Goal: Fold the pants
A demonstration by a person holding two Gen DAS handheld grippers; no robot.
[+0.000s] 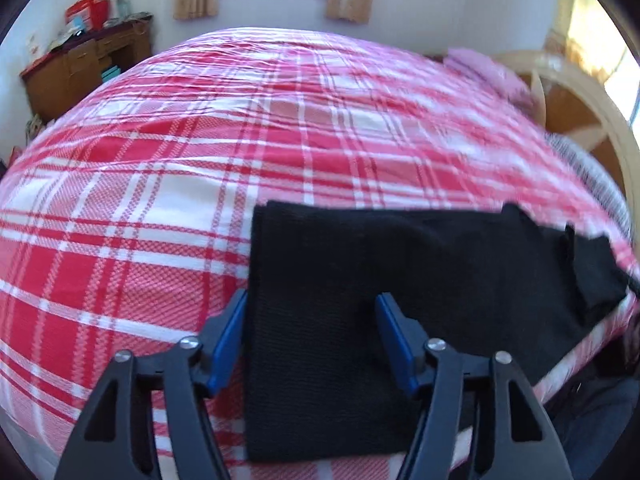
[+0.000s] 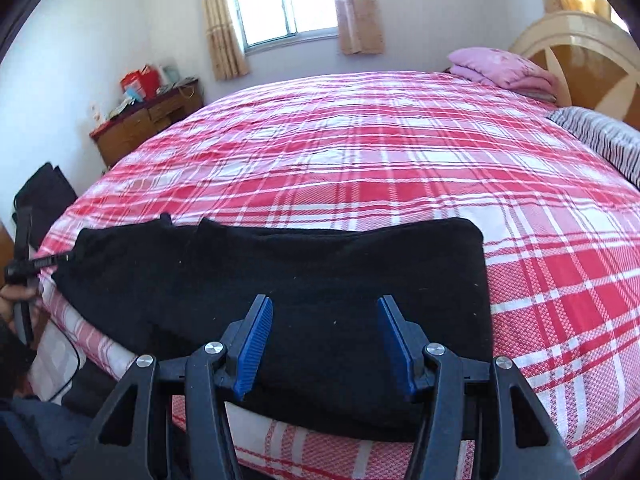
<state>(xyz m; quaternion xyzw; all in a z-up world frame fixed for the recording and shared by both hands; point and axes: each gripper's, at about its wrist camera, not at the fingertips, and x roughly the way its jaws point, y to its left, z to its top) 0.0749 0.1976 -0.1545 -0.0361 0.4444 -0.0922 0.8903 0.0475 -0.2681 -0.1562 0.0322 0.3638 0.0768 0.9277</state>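
Black knit pants [image 1: 360, 264] lie flat along the near edge of the bed, folded lengthwise into one long strip running left-right. L gripper [image 1: 312, 312], seen in the left wrist view, hangs over the strip's left end w/ blue pads [image 1: 230, 340] spread apart; left pad sits just past the fabric's left edge, right pad over the cloth, nothing pinched. R gripper [image 2: 325, 314], in the right wrist view, hovers over the strip's right part, jaws likewise parted and gripping nothing; pants [image 2: 280, 280] end in a squared edge just right of it. At far left of that view the other gripper's tip meets the strip's ragged end, w/ a hand [image 2: 12, 296] partly visible. Beyond the pants, red-white plaid bedspread [image 2: 360, 160] covers the whole bed. Farther right: striped pillow [image 2: 600, 140], pink folded bedding [image 2: 500, 66], cream & wood headboard [image 2: 580, 48]. Far left: wooden cabinet [image 2: 140, 124] w/ clutter on top. Back wall: window [image 2: 284, 0] w/ beige curtains [image 2: 220, 20].
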